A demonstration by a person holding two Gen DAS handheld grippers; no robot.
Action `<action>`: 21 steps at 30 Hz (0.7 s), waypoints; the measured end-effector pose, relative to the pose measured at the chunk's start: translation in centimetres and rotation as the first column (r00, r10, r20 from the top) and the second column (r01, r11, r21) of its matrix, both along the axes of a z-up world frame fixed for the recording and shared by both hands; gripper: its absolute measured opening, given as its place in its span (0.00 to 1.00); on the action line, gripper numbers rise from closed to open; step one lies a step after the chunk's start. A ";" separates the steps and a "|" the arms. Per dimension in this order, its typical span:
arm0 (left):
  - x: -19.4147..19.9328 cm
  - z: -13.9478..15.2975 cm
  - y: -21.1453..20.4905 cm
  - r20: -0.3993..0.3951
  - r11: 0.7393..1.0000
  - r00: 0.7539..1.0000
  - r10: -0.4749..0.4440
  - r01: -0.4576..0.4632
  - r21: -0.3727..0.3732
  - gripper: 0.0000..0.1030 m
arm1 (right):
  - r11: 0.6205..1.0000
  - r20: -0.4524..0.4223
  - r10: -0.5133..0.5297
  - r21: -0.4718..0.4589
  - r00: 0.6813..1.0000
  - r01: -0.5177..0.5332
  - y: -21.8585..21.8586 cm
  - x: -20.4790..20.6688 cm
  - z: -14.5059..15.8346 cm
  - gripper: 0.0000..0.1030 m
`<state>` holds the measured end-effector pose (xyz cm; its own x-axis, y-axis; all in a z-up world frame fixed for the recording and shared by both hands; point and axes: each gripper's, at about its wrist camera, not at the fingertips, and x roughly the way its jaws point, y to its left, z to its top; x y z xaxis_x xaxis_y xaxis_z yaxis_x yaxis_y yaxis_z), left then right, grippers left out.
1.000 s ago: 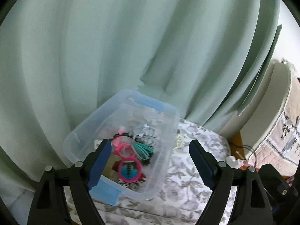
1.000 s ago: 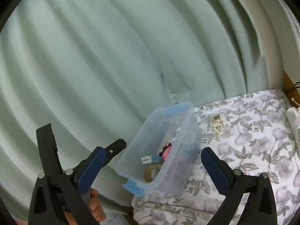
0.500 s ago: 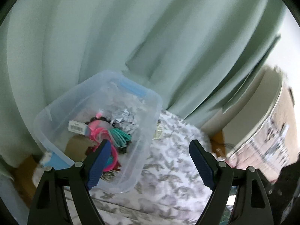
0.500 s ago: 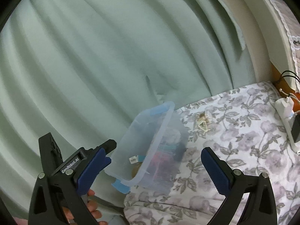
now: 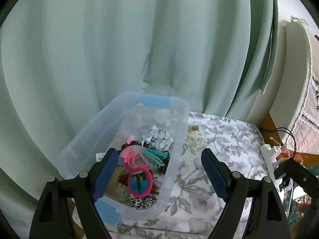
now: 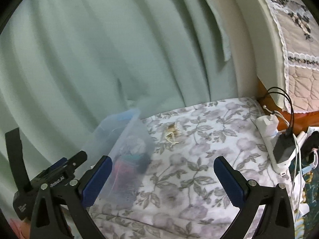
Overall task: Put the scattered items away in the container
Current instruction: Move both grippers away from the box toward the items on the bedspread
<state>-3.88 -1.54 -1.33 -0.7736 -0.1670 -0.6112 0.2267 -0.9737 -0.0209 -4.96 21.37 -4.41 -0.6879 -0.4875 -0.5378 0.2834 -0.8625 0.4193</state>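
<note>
Blue-padded fingers of the left claw (image 5: 157,176) were spread apart at the bottom of the left wrist frame, gripping nothing. Those of the right claw (image 6: 162,181) were likewise held wide and empty at the bottom of the right wrist frame. Beyond the left claw, a clear plastic container (image 5: 180,139) with blue latches was seen on the floral bed cover (image 5: 225,137), holding pink rings (image 5: 139,181), teal hair ties (image 5: 154,156) and crumpled paper (image 5: 158,136). Just beside its right wall, a pale hair clip (image 5: 194,138) was left on the cover, outside the container. Green curtains (image 5: 119,39) were hung behind.
</note>
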 end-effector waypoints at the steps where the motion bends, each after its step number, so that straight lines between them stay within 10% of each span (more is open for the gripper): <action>1: -0.2 0.0 0.3 0.001 1.000 1.000 -0.006 0.006 -0.004 0.83 | 1.000 0.024 0.006 -0.021 1.000 -0.006 0.4 -0.6 -0.4 1.00; 21: -7.9 -5.2 8.0 0.122 0.992 0.985 -0.123 0.126 -0.023 0.83 | 0.998 0.188 0.013 -0.057 0.982 -0.002 2.9 -7.9 -7.1 1.00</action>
<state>-11.78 6.45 -6.49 -0.7109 -0.0937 -0.6970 0.1026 -0.9943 0.0290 -12.85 24.27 -11.51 -0.5732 -0.5256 -0.6286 0.2016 -0.8341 0.5135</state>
